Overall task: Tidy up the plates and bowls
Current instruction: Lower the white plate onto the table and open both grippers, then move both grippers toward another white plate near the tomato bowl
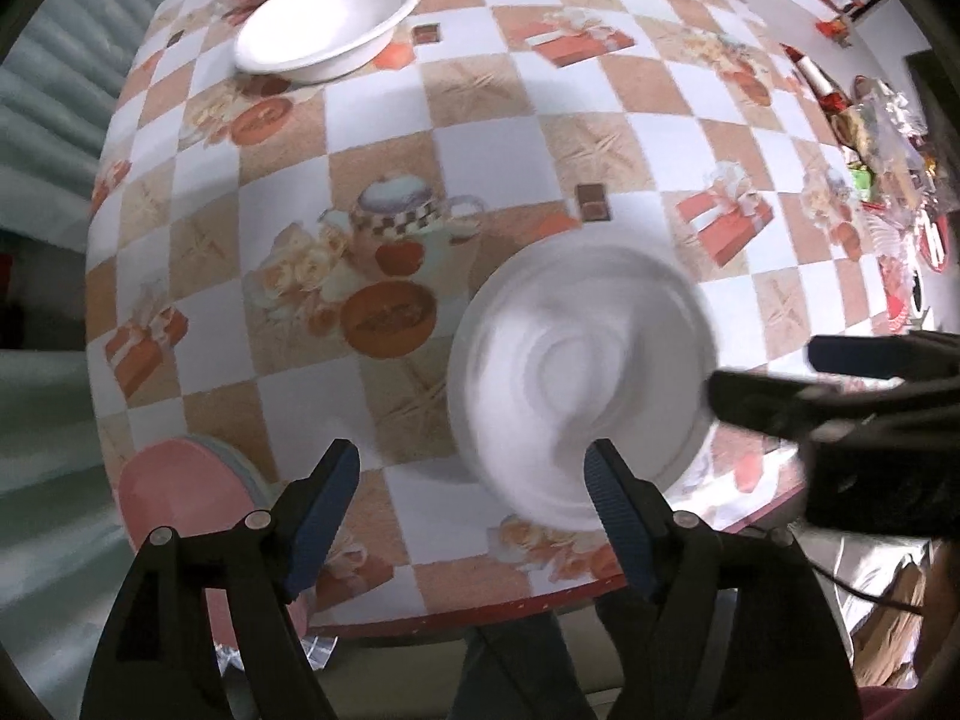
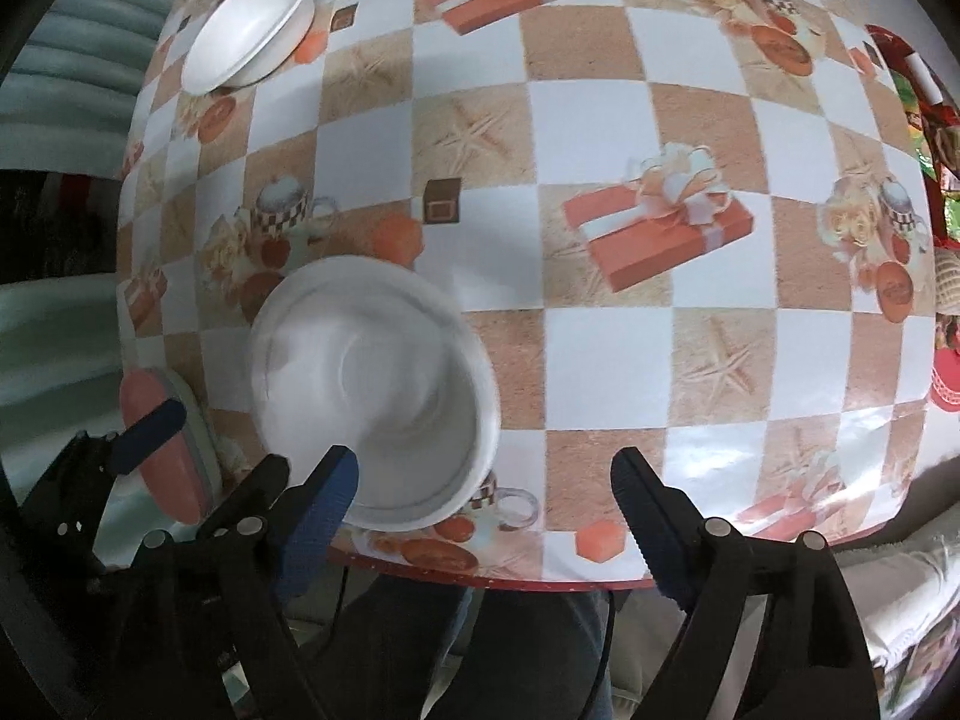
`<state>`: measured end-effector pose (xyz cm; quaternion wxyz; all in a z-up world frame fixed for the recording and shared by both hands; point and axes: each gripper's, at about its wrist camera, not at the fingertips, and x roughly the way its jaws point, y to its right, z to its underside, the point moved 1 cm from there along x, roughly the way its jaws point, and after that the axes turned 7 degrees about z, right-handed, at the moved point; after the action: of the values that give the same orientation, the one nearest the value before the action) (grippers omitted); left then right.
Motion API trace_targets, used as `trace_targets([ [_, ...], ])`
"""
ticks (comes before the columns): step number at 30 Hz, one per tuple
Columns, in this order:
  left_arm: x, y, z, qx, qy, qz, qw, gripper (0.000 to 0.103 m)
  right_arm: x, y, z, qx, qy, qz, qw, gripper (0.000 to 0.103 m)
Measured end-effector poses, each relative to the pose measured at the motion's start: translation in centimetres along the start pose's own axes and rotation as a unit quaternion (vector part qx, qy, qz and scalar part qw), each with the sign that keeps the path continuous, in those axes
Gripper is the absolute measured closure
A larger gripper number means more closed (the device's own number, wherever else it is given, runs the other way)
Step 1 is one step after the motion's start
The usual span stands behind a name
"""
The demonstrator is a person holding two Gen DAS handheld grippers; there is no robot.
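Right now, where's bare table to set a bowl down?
Free: the wide middle of the table, between the near white bowl and the far white bowl, and across to the right. Crowded: the packets along the right edge, and the near left corner with the pink plates.

The table [image 1: 480, 138] carries a checkered cloth printed with gift boxes and teapots. A blurred white bowl [image 1: 582, 396] sits lower centre; a second white bowl [image 1: 327, 18] upper left; stacked pink plates [image 1: 180, 492] at lower left edge; packaged clutter [image 1: 870, 138] right.
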<state>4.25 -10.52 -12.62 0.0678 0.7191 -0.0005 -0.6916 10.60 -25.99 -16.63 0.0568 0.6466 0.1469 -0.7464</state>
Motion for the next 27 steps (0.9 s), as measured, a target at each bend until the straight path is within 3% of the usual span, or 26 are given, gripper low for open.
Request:
trace_targets([
  [4, -0.9, -1.5, 0.2, -0.028, 0.025, 0.001, 0.9993, 0.014, 0.0, 1.3, -0.3, 0.023, -0.005, 0.008, 1.000, 0.016],
  [7, -1.7, -2.9, -0.1, -0.056, 0.040, -0.006, 0.9976, 0.000, -0.1, 2.2, -0.7, 0.035, -0.004, 0.015, 0.999, 0.016],
  [14, -2.1, -6.3, -0.7, -0.118, 0.038, 0.015, 0.9922, 0.000, -0.8, 2.7, -2.1, 0.036, 0.000, 0.020, 0.999, 0.016],
  [27, -3.7, -9.6, -4.2, -0.157, 0.057, 0.036, 0.9853, 0.000, -3.3, 0.8, -7.6, -0.008, 0.033, 0.038, 0.999, 0.016],
])
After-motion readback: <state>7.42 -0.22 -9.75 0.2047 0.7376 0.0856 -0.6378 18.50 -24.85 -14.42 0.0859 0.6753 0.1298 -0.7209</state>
